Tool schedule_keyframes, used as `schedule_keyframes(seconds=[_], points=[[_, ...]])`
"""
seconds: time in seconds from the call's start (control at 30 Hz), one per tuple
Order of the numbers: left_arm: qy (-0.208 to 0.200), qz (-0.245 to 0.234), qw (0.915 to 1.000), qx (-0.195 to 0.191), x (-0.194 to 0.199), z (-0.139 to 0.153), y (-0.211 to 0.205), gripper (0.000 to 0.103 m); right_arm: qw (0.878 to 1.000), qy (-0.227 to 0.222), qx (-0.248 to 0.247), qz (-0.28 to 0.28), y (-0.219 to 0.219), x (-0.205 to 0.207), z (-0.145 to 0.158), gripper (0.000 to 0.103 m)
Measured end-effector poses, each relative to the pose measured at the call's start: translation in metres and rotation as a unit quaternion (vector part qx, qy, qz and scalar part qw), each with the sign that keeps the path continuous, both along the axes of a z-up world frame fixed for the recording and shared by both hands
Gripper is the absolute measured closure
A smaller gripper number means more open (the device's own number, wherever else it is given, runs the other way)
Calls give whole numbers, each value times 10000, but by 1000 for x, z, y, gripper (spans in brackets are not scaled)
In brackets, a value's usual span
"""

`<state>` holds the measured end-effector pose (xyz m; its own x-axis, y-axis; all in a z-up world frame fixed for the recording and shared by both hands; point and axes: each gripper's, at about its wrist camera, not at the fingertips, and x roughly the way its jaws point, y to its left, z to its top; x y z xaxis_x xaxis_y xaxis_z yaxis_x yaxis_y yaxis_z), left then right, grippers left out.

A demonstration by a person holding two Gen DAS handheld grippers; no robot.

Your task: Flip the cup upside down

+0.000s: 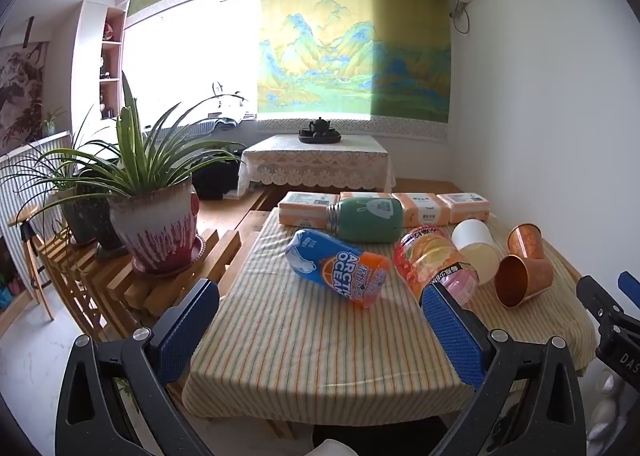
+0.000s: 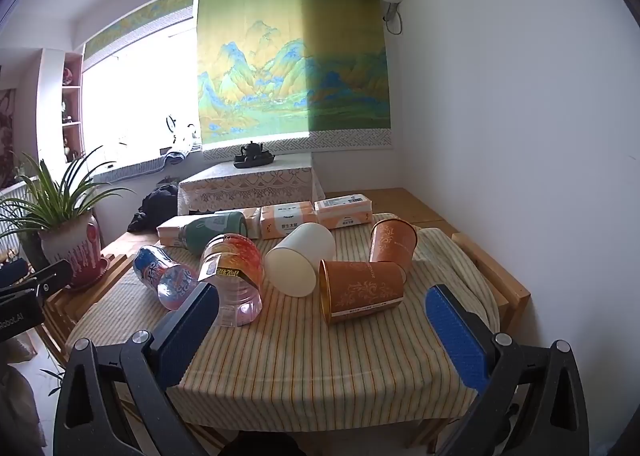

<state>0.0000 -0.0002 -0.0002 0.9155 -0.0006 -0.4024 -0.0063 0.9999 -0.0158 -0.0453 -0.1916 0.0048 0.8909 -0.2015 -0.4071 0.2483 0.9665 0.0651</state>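
Observation:
An orange patterned cup [image 2: 362, 290] lies on its side on the striped tablecloth [image 2: 320, 368], mouth toward the left; it also shows in the left wrist view [image 1: 522, 280]. A second orange cup [image 2: 392, 244] stands upside down behind it [image 1: 526, 240]. A white cup [image 2: 302, 262] lies on its side to their left [image 1: 478, 250]. My right gripper [image 2: 320, 332] is open and empty, in front of the lying orange cup. My left gripper [image 1: 320, 324] is open and empty above the cloth, in front of the bottles.
Several bottles lie on the cloth: a blue-orange one [image 1: 340, 266], a clear orange-labelled one [image 1: 434, 262], a green one [image 1: 366, 217]. Tissue packs [image 2: 344, 211] line the table's far edge. A potted plant [image 1: 154, 223] stands on a wooden rack left of the table.

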Motion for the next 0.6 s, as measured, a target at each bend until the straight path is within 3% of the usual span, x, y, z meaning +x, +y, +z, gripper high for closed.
schedule_keyframes(seconds=[0.6], points=[[5,6,10000,-6,0,-2,-2,0,10000,16,3,-10,-1,1,-4,1]])
